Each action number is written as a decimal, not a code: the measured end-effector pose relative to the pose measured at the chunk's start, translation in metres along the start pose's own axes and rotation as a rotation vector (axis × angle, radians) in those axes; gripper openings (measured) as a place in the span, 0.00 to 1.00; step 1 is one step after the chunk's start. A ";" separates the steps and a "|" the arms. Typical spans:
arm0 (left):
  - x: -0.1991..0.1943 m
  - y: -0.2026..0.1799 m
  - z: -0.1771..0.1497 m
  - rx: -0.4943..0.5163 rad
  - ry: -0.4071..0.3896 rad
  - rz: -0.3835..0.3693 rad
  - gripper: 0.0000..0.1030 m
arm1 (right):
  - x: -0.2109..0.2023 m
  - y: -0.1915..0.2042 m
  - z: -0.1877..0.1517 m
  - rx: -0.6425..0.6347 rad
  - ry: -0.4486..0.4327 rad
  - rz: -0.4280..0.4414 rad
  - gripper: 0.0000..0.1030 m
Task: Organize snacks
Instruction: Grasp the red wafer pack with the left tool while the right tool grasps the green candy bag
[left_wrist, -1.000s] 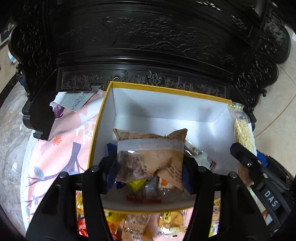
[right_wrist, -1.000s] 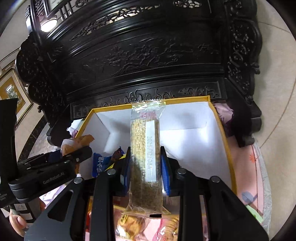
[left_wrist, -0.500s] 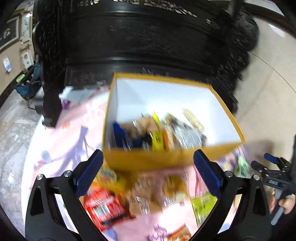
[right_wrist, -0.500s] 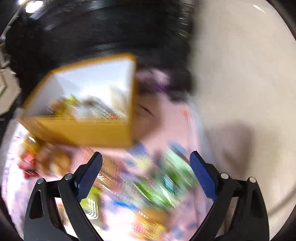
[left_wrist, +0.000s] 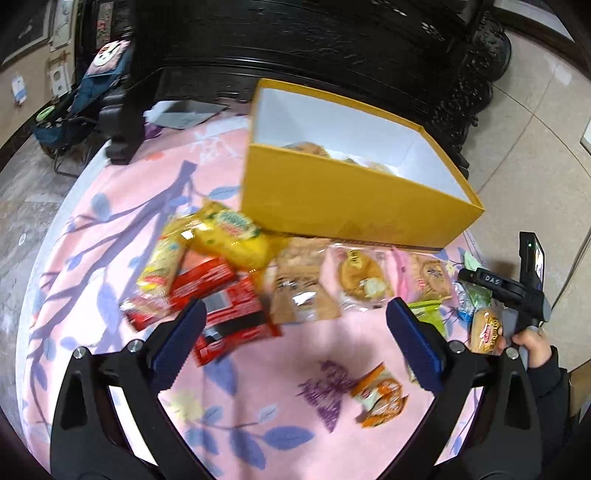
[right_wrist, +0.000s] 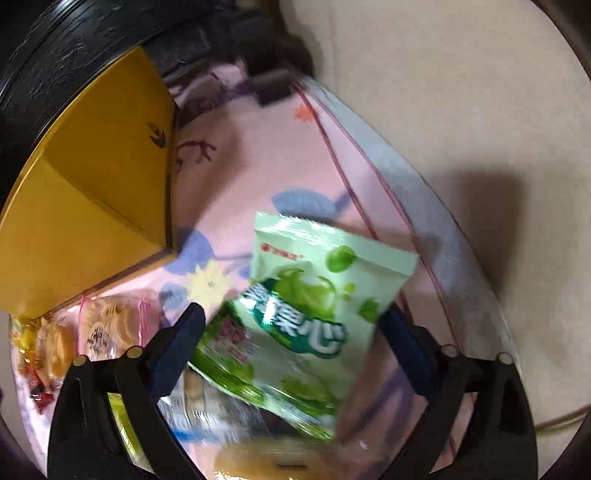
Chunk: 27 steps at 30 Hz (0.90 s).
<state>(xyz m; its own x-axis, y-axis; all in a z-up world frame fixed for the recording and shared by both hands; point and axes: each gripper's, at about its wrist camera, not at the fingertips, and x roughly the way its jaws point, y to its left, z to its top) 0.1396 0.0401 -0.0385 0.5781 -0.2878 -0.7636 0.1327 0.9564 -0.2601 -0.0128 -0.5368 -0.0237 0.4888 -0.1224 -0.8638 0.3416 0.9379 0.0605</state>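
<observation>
A yellow box (left_wrist: 351, 199) with white inside walls stands on the pink flowered cloth (left_wrist: 110, 229), with a few snacks showing inside. In front of it lie loose snacks: red packets (left_wrist: 221, 295), yellow packets (left_wrist: 229, 236), a brown packet (left_wrist: 299, 291) and a bun packet (left_wrist: 362, 277). My left gripper (left_wrist: 295, 310) hangs wide open above them, holding nothing. My right gripper (right_wrist: 291, 314) is over a pale green packet (right_wrist: 314, 295) to the right of the box (right_wrist: 92, 206). Its jaws are closing with the packet between them, and I see no pad pressing on it.
Dark carved furniture (left_wrist: 332, 44) rises right behind the box. An orange packet (left_wrist: 380, 391) lies alone near the front. The cloth's right edge (right_wrist: 454, 236) drops to a beige floor. A hand (left_wrist: 532, 343) holds the right gripper's handle at the far right.
Both grippers let go of their snacks over the box and opened. Both then drew back and down, the left over the loose pile, the right swinging to the green packet.
</observation>
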 end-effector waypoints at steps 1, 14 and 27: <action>-0.004 0.007 -0.002 -0.009 -0.007 0.013 0.96 | -0.003 0.008 -0.003 -0.043 -0.037 -0.008 0.70; -0.012 0.097 -0.020 -0.165 0.032 0.201 0.96 | -0.058 0.071 -0.074 -0.271 -0.116 0.153 0.52; 0.076 0.020 -0.009 0.038 0.118 0.277 0.97 | -0.050 0.074 -0.086 -0.264 -0.070 0.245 0.52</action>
<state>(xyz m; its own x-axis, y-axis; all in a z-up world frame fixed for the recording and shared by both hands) 0.1792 0.0364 -0.1068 0.4991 -0.0171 -0.8664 0.0146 0.9998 -0.0113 -0.0807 -0.4332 -0.0194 0.5872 0.1033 -0.8028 -0.0070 0.9924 0.1226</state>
